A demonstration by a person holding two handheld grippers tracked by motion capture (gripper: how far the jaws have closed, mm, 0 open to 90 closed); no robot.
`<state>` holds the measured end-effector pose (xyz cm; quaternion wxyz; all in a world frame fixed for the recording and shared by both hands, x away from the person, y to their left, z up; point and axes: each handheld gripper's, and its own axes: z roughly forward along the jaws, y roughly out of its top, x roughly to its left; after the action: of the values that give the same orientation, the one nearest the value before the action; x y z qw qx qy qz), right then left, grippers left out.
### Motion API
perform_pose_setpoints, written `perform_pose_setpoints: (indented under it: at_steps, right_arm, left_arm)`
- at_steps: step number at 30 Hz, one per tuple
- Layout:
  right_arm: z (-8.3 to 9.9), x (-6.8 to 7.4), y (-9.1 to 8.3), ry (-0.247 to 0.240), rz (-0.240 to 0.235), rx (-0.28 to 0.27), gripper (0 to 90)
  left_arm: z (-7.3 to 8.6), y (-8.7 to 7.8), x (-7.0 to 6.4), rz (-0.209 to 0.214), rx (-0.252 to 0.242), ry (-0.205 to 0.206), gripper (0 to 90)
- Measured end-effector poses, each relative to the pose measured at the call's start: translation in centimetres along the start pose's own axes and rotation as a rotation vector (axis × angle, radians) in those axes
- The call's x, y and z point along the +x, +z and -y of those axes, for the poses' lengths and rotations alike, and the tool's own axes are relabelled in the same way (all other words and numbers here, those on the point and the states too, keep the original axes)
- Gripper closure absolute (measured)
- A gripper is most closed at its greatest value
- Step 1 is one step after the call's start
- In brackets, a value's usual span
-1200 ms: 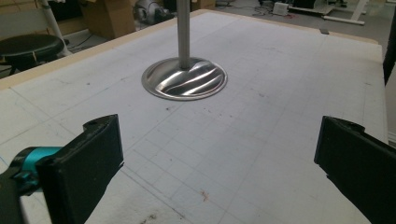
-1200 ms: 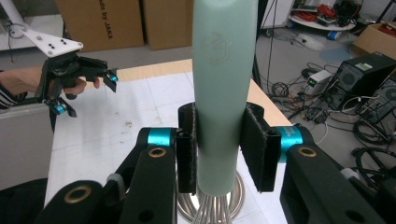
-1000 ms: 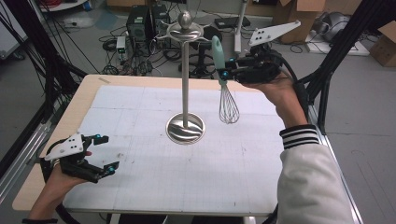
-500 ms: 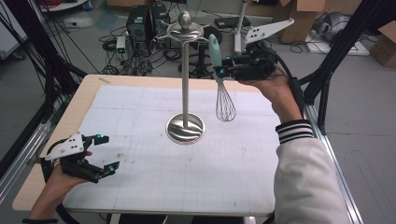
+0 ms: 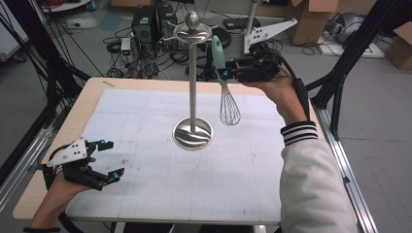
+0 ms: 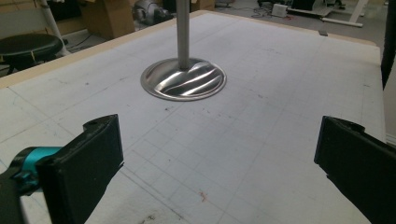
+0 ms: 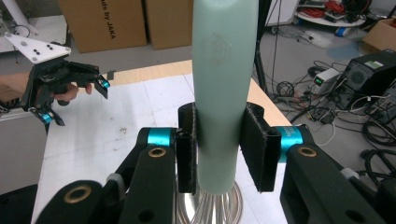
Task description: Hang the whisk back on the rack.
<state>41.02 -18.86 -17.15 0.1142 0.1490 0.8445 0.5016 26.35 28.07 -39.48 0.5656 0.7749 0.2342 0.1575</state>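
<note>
R gripper [image 5: 224, 73] clamps whisk [image 5: 228, 104] handle near stand [image 5: 193, 87]; L gripper [image 5: 108, 158] wide open, empty. Wires may snag pole, swing.

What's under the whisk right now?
Under the whisk, held up by the right gripper, lies bare gridded mat, beside the stand's base. In the right gripper view the handle covers what lies directly below.

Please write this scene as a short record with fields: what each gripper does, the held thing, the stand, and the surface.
right gripper: shut on the whisk handle, raised beside the stand's top
whisk: hangs upright, wire end down, above the mat
stand: metal pole on a round base, nothing hanging on it
left gripper: open, low at the mat's near left corner
mat: white grid sheet on the table
</note>
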Motion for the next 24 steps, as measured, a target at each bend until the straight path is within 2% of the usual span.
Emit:
perform_pose_setpoints:
  at_steps: [16,24]
  right_arm:
    - [0.2,-0.1,0.9,-0.003,-0.004,-0.011,67.8]
    - [0.1,0.0,1.2,-0.017,0.021,-0.009,66.9]
  left_arm:
    - [0.0,0.0,0.0,-0.002,-0.001,-0.004,1.7]
    - [0.0,0.0,0.0,0.000,-0.002,-0.005,1.7]
